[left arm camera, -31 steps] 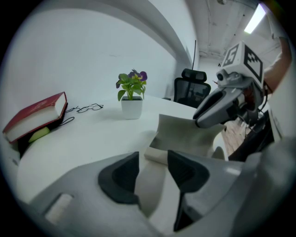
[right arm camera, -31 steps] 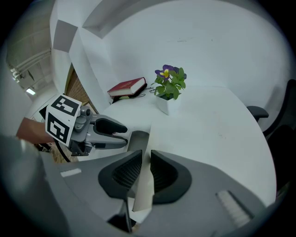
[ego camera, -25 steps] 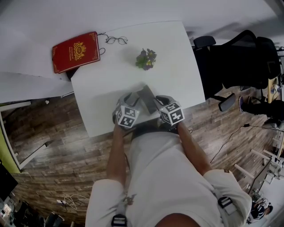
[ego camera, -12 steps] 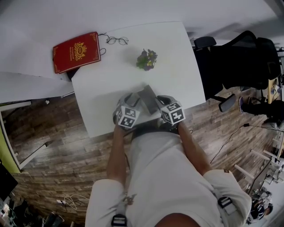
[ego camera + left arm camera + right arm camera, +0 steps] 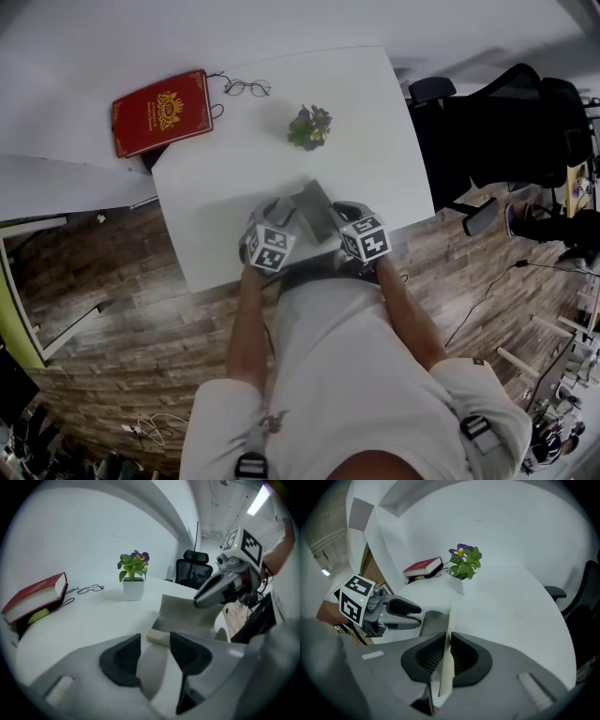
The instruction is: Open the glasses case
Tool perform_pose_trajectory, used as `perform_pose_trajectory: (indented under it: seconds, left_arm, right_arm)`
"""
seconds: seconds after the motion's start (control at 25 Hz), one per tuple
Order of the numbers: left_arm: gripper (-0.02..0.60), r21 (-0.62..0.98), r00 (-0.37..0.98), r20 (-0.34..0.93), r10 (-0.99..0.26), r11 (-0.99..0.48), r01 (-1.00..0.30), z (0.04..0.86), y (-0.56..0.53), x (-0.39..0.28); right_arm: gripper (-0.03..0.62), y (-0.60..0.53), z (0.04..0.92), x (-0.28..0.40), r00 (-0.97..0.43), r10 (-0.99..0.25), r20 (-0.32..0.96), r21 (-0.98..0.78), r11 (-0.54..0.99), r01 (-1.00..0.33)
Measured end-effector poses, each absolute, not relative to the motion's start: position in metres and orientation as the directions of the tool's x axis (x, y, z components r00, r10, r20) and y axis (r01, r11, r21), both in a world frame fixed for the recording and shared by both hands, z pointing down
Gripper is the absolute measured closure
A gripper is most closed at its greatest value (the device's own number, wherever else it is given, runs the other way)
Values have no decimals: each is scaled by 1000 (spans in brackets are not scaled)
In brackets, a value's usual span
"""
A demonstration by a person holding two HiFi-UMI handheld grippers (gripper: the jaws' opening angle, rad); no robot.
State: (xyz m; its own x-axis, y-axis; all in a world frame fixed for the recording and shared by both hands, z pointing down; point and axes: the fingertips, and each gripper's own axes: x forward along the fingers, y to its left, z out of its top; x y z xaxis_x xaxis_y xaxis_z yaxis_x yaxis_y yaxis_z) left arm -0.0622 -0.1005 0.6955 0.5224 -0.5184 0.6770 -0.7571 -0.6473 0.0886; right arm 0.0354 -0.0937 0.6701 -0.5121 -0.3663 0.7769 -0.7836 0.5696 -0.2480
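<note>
Glasses case flap pinched up, body steadied
Flap looks light and bendy, clamped edge-on in right gripper fingers; left gripper fingers grip the stiffer-looking body.

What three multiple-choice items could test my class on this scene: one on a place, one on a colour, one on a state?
1. Where do the glasses lie?
A. on top of the book
B. beside the book
C. under the book

2. What colour is the book?
A. blue
B. green
C. red

3. How is the right gripper?
A. open, empty
B. shut on the case
C. shut, empty

Key: 1 B, they rest on the table next to its edge; 2 C, its cover is red with gold print; 3 B, its pads pinch the case's raised flap.
</note>
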Motion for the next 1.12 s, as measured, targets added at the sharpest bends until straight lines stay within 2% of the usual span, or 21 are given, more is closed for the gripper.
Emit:
perform_pose_trajectory:
  seconds: [0.68, 1.12]
  left_arm:
    - [385, 78, 515, 675, -529, -642, -763, 696, -100, -62]
    - [388, 21, 479, 687, -546, -645, -764, 694, -98, -61]
  right_arm:
    - [556, -96, 674, 44, -475, -391, 788, -207, 560, -803]
    - [551, -96, 666, 41, -494, -406, 769, -180, 604, -776]
